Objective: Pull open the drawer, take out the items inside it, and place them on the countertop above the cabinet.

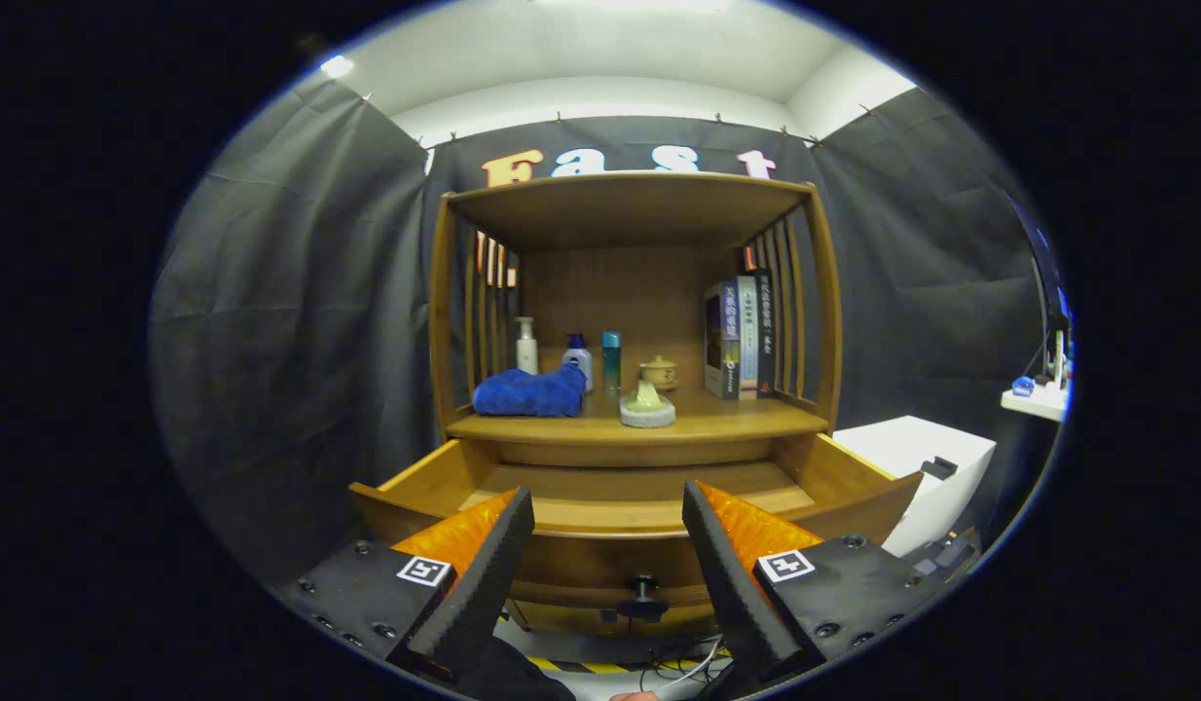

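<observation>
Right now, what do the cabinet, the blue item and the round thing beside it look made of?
Cabinet: looks like wood, warm brown, smooth satin finish; faint grain on its back panel.
Blue cloth: soft plush fabric, rumpled folds, likely a towel.
Round base: grey, matte, stone-like or ceramic; can't tell which.
Drawer is open; hand-held gripper is open above its front.

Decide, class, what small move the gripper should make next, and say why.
Probably shut the drawer: it stands pulled open, what shows of its floor is bare, and the blue cloth and stone dish already rest on the countertop. The gripper hangs open near the knob.
</observation>
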`<state>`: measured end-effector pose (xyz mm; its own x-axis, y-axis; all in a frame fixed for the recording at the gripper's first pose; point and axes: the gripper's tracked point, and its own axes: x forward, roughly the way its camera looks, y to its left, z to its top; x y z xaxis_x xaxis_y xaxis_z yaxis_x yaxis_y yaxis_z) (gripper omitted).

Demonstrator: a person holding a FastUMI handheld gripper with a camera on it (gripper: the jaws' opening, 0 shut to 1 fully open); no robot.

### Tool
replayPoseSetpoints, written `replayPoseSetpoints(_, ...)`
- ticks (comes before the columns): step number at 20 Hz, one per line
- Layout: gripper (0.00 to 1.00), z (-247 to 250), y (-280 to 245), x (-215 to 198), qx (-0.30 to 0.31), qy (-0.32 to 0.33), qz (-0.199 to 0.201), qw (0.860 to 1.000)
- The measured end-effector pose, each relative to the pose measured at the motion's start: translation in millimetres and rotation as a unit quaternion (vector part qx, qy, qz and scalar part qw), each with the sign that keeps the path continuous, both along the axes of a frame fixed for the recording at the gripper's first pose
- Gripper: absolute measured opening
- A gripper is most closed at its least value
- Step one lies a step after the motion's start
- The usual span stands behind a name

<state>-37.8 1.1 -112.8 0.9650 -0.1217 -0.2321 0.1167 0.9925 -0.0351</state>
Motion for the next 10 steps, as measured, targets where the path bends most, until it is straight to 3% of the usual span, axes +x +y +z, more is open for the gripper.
replayPoseSetpoints(10,0.99,-51,-14,2,-0.035,0.007,-0.020,0.999)
